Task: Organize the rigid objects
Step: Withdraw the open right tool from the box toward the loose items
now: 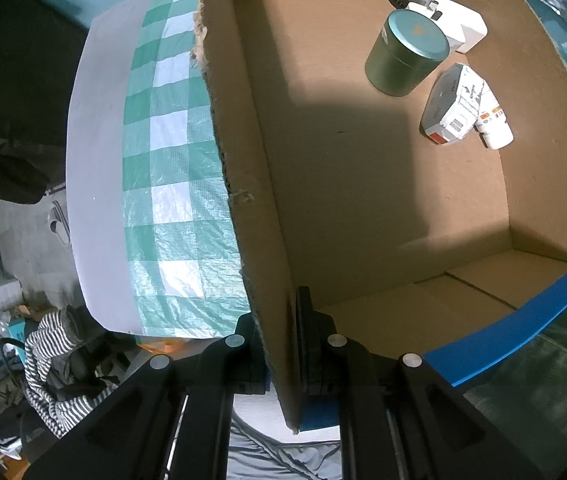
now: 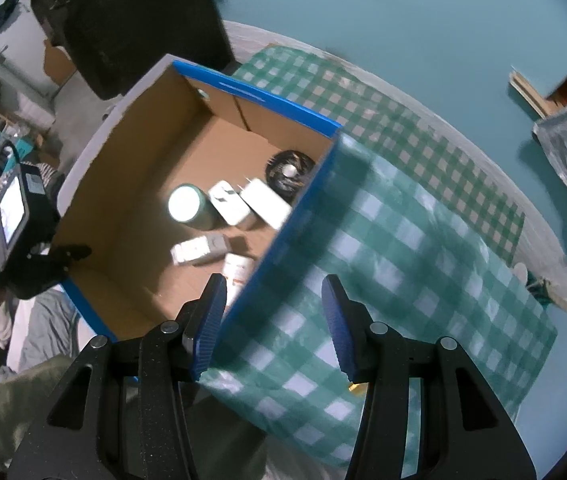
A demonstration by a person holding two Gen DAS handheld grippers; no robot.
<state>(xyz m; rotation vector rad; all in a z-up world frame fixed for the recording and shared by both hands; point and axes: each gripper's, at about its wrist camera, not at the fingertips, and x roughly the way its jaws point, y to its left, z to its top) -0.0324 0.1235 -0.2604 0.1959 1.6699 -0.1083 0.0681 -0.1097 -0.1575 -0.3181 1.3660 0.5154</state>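
Two grippers work the open brown cardboard box (image 1: 363, 184): left gripper (image 1: 279, 360) clamps its wall, right gripper (image 2: 275, 320) gapes astride its blue-edged rim.

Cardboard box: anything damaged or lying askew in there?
Yes. The cardboard box wall clamped by the left hand-held gripper has a ragged, torn top edge. Inside, the green tin stands upright, while the small carton and white bottle lie tipped on their sides.

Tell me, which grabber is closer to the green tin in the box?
Hard to call; probably right. The right gripper straddles the box wall, open, on the tin's side. The left gripper pinches the opposite wall of the cardboard box, across the floor from the tin.
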